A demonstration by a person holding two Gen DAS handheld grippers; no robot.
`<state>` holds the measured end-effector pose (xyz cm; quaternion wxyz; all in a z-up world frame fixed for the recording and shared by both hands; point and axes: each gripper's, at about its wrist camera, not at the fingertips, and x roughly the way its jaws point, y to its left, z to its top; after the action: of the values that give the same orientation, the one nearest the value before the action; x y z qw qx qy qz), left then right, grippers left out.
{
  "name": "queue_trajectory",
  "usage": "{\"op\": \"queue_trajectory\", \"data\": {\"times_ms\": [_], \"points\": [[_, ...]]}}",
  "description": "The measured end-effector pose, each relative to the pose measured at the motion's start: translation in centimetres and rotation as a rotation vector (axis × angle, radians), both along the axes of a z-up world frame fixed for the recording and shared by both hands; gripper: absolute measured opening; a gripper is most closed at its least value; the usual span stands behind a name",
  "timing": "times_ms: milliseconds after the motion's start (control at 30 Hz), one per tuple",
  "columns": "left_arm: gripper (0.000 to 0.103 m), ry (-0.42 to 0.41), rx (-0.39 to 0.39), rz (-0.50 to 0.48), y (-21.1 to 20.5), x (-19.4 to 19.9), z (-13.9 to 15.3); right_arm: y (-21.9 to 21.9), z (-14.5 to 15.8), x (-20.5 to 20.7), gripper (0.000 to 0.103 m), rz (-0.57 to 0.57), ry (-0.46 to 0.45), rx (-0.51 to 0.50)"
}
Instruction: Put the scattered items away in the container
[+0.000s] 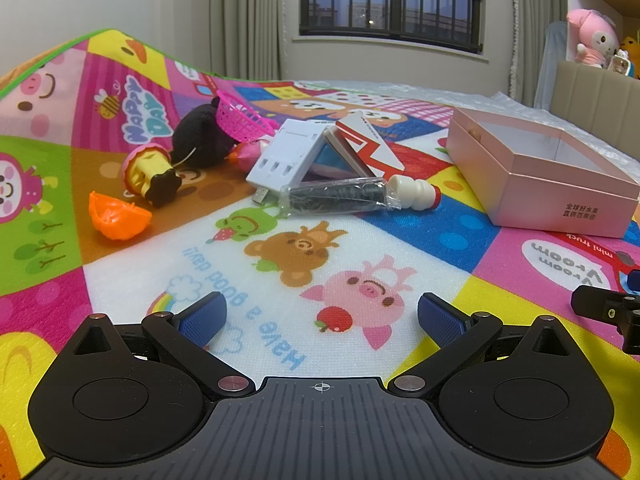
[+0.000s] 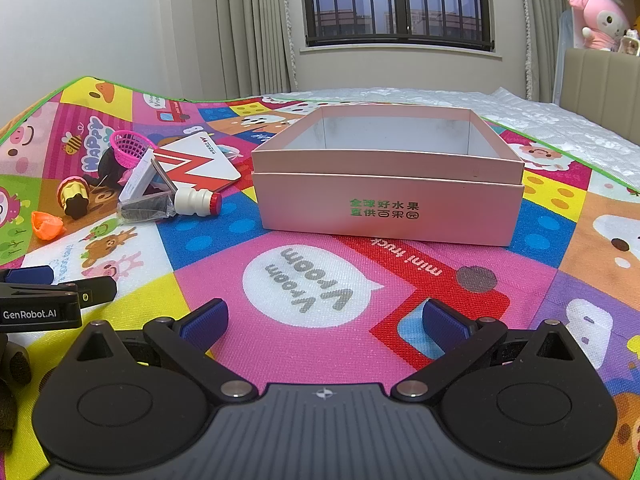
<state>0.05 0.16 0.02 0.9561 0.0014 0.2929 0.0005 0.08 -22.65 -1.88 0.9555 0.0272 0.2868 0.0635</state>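
Both tongs wide open, holding nothing; pink box empty; pink basket tipped.

The left hand-held gripper fills the bottom of its frame, tilted downward, blue pads spread wide with nothing between. The right hand-held gripper matches: tilted, spread, empty.

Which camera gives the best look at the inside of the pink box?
The right wrist view. It faces the pink box head-on, so the open top, the pale inner walls and the green lettering on its front all show. The left wrist view catches the same box off to the right, corner-on, with less of its inside.
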Motion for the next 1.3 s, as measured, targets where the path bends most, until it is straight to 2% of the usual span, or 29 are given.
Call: {"op": "queue_trajectory", "data": {"times_ms": [1300], "points": [[0.103, 0.005, 0.01, 0.002, -0.14, -0.08, -0.01, -0.06, 0.14, -0.02, 0.103, 0.0, 0.003, -0.002]]}}
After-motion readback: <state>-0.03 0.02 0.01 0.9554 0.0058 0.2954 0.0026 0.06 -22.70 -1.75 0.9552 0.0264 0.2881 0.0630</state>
